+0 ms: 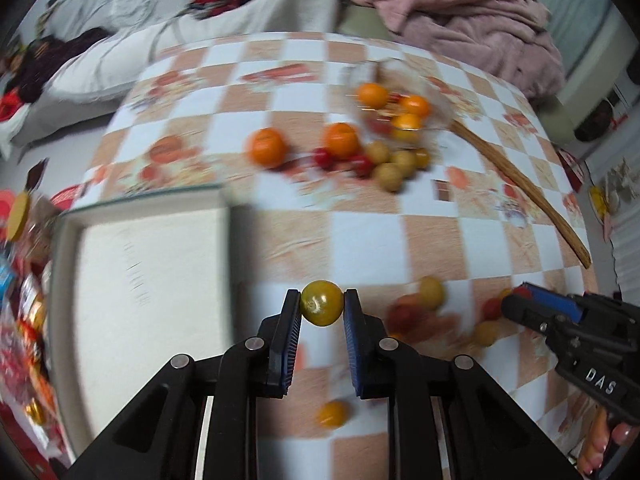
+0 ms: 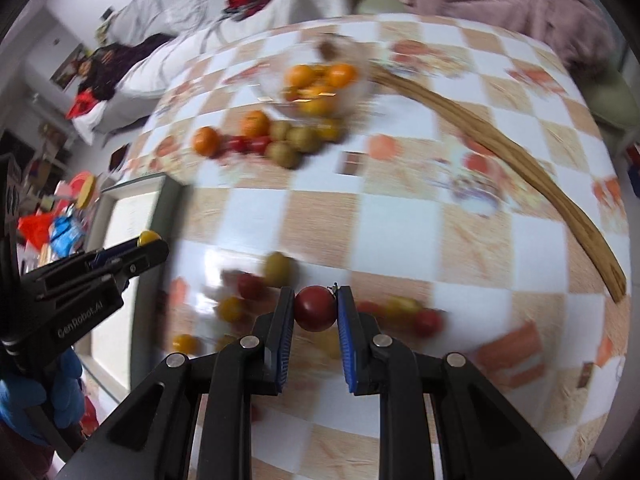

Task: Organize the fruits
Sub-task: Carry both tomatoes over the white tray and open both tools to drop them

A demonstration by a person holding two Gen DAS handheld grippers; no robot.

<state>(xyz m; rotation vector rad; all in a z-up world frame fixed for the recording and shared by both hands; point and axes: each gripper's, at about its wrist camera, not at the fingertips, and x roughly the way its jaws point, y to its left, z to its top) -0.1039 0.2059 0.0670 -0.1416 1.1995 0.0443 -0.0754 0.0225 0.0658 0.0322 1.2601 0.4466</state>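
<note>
Checkered in orange and white, the surface [image 1: 360, 236] carries scattered small fruit. Nearest, the left hand-held gripper [image 1: 322, 308] clamps a yellow tomato [image 1: 322, 308], and the right hand-held gripper [image 2: 315, 308] clamps a red tomato [image 2: 315, 308]. Beside them to the left lies a pale tray [image 1: 152, 280]. Farther off, oranges [image 1: 267, 147] sit near a glass bowl [image 1: 400, 92] holding more fruit.

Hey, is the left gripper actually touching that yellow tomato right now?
Touching. The left wrist view shows the left gripper shut on the yellow tomato, both pads pressed against its sides.
</note>
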